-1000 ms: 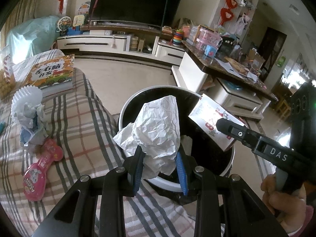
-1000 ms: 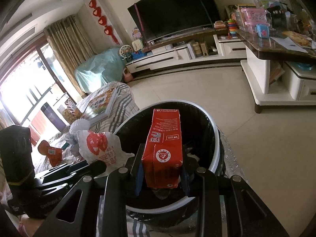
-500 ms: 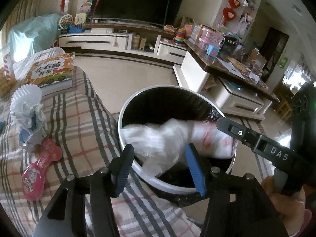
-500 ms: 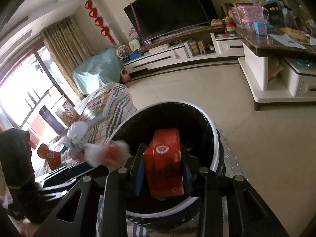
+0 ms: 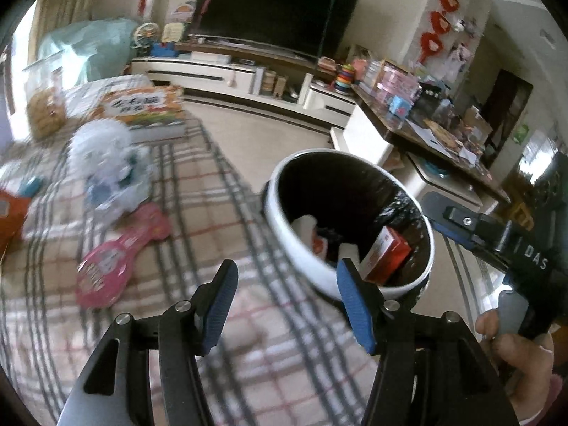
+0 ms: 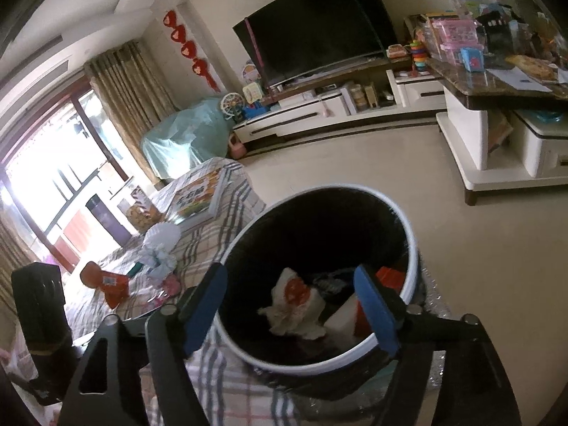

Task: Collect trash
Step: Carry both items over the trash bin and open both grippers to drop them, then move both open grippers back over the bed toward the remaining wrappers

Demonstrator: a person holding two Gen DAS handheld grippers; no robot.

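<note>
Both grippers, left (image 5: 284,305) and right (image 6: 289,307), fingers opening, empty.

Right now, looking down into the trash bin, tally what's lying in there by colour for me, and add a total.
Inside the trash bin, as far as the two views show:
Red carton: 1
White crumpled wrapper with a red mark: 1
Plain white piece: 1
Total: 3
Anything deeper against the dark liner cannot be made out.
</note>
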